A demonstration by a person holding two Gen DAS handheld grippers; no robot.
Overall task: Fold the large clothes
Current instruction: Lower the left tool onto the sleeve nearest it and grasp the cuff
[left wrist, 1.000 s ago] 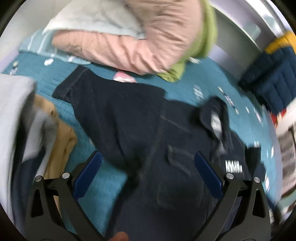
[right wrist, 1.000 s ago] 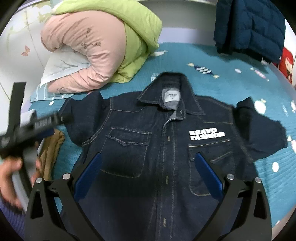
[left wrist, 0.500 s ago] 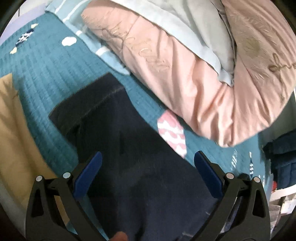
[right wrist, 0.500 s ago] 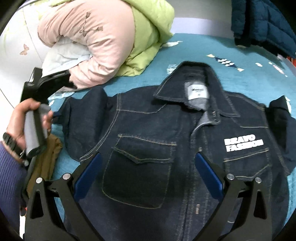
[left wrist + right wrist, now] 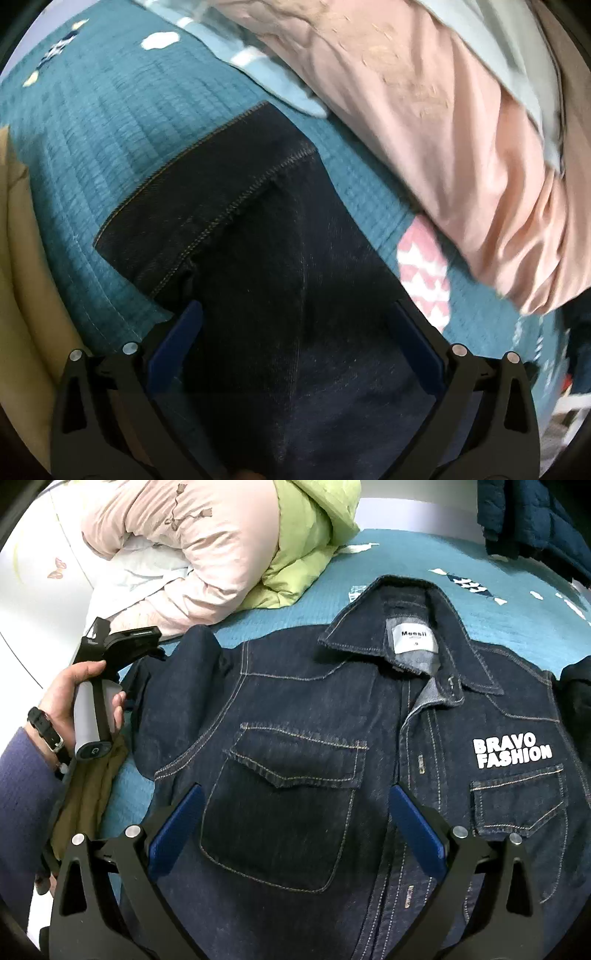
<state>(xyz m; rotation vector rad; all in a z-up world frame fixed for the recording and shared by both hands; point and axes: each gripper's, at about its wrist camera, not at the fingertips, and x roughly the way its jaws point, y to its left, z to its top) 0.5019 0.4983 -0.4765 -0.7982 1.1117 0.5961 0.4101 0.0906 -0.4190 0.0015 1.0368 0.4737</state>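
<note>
A dark denim shirt [image 5: 332, 738] with white "BRAVO FASHION" lettering lies front up on the teal bedspread [image 5: 388, 554]. Its left short sleeve [image 5: 229, 206] fills the left wrist view, the stitched cuff toward the upper left. My left gripper [image 5: 295, 332] is open, its blue pads either side of the sleeve cloth, close above it. In the right wrist view the left gripper's body [image 5: 110, 664] shows in a hand at the sleeve. My right gripper [image 5: 295, 812] is open and empty, above the shirt's left chest pocket [image 5: 288, 812].
A pink quilt [image 5: 443, 129] and a green quilt [image 5: 306, 546] are piled at the head of the bed. Tan clothing [image 5: 88, 801] lies left of the sleeve. A navy padded jacket [image 5: 532, 520] lies at the far right.
My left gripper has swung to the shirt's left sleeve and come down close over it. My right gripper has moved nearer to the shirt, over the chest pocket.
</note>
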